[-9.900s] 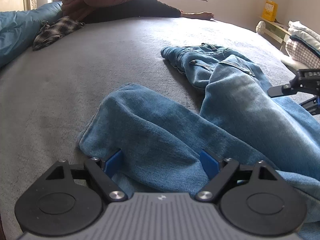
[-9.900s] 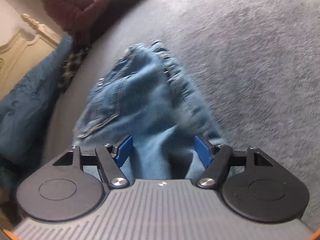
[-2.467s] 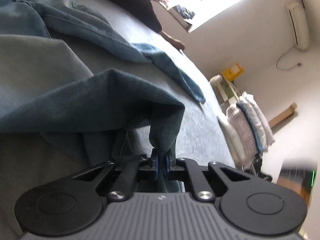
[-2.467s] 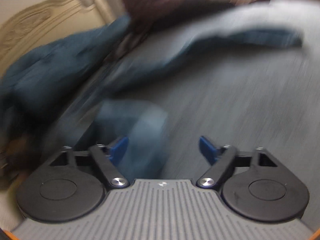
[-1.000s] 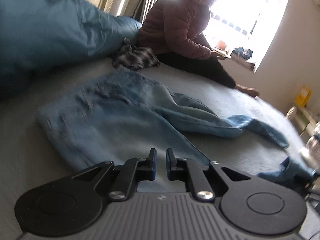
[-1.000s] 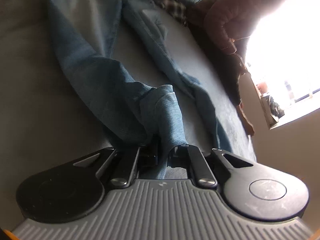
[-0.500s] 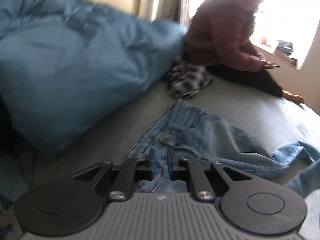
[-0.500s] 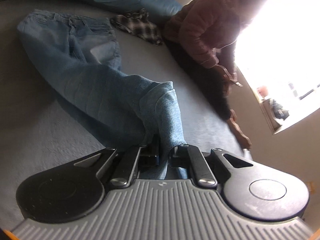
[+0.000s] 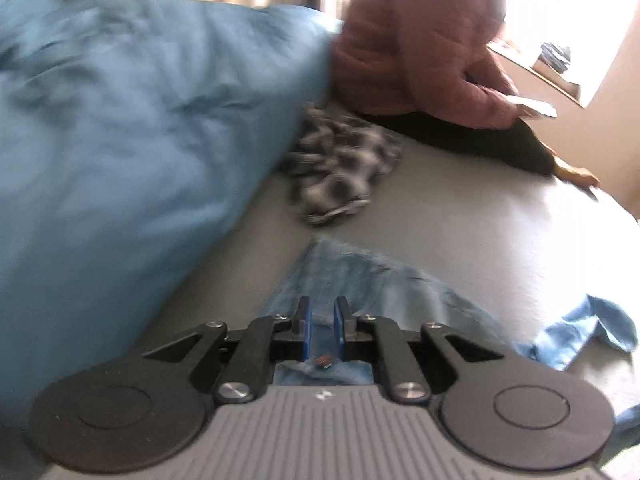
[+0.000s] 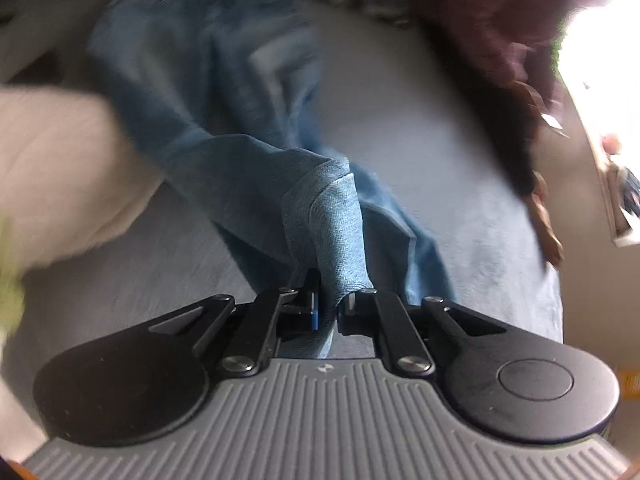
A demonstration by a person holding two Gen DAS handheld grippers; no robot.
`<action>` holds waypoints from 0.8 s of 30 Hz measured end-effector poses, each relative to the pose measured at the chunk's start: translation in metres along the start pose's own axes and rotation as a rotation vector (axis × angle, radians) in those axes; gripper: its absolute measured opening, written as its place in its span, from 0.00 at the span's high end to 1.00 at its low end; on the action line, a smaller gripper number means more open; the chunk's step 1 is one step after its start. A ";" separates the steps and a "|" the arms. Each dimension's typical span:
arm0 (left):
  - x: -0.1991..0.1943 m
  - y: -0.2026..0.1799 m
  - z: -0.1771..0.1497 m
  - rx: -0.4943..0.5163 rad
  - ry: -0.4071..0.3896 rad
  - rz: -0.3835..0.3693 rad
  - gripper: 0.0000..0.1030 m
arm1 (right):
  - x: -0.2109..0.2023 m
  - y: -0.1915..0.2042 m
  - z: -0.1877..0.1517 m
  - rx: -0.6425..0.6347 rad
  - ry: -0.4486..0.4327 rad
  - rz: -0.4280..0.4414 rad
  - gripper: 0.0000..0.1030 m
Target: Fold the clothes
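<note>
Jeans (image 10: 224, 128), one pair; right tool (image 10: 328, 312) pinches one leg

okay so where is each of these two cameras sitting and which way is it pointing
Left wrist: on the left hand-held gripper, low over the jeans, facing the blue duvet and a seated person; only its fingers show.
Right wrist: on the right hand-held gripper, shut on a jeans leg, looking along the bed; a pale blurred sleeve shows.
Shared: jeans, bed, person.
</note>
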State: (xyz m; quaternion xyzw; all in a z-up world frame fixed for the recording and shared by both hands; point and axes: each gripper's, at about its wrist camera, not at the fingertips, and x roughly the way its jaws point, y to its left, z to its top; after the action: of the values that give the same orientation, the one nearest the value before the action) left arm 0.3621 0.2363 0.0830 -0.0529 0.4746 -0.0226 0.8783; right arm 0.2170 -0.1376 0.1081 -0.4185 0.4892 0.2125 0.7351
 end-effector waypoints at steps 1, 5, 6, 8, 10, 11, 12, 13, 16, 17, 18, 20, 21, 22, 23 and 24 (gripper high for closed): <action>0.007 -0.009 0.005 0.035 0.009 -0.008 0.89 | 0.003 0.000 0.003 -0.056 0.010 0.018 0.94; 0.027 -0.030 0.019 0.067 0.056 -0.032 0.89 | 0.019 -0.015 0.002 -0.221 0.014 0.055 0.94; 0.030 -0.034 0.021 0.061 0.068 -0.027 0.89 | 0.022 -0.020 0.000 -0.244 0.010 0.061 0.94; 0.034 -0.041 0.027 0.039 0.086 -0.007 0.89 | 0.029 -0.030 -0.006 -0.264 0.001 0.073 0.94; 0.032 -0.047 0.030 0.027 0.100 0.020 0.89 | 0.034 -0.040 -0.014 -0.210 -0.010 0.109 0.94; 0.030 -0.050 0.031 0.017 0.107 0.039 0.89 | 0.036 -0.045 -0.018 -0.177 -0.017 0.129 0.94; 0.025 -0.049 0.030 -0.006 0.113 0.063 0.88 | 0.040 -0.049 -0.023 -0.132 -0.023 0.154 0.94; 0.020 -0.048 0.029 -0.028 0.119 0.087 0.88 | 0.044 -0.051 -0.030 -0.080 -0.025 0.185 0.94; -0.010 -0.042 0.016 -0.118 0.133 0.199 0.88 | 0.074 -0.046 -0.061 0.059 0.036 0.347 0.90; -0.026 -0.039 0.008 -0.155 0.131 0.244 0.88 | 0.089 -0.041 -0.072 0.100 0.076 0.422 0.88; -0.047 -0.036 -0.003 -0.202 0.134 0.292 0.88 | 0.104 -0.038 -0.084 0.139 0.129 0.500 0.87; -0.089 -0.030 -0.022 -0.302 0.146 0.375 0.85 | 0.131 -0.039 -0.106 0.209 0.242 0.638 0.86; -0.108 -0.027 -0.031 -0.346 0.144 0.414 0.84 | 0.134 -0.047 -0.110 0.213 0.272 0.688 0.86; -0.122 -0.026 -0.040 -0.377 0.127 0.448 0.82 | 0.131 -0.059 -0.111 0.196 0.280 0.734 0.85; -0.137 -0.025 -0.048 -0.409 0.110 0.482 0.81 | 0.128 -0.073 -0.108 0.183 0.277 0.781 0.80; -0.151 -0.024 -0.056 -0.440 0.093 0.516 0.81 | 0.125 -0.089 -0.101 0.173 0.259 0.831 0.75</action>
State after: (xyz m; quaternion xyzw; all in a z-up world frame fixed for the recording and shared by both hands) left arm 0.2323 0.2224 0.1808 -0.1183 0.5053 0.3007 0.8001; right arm 0.2804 -0.2830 0.0152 -0.1466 0.7200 0.3941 0.5521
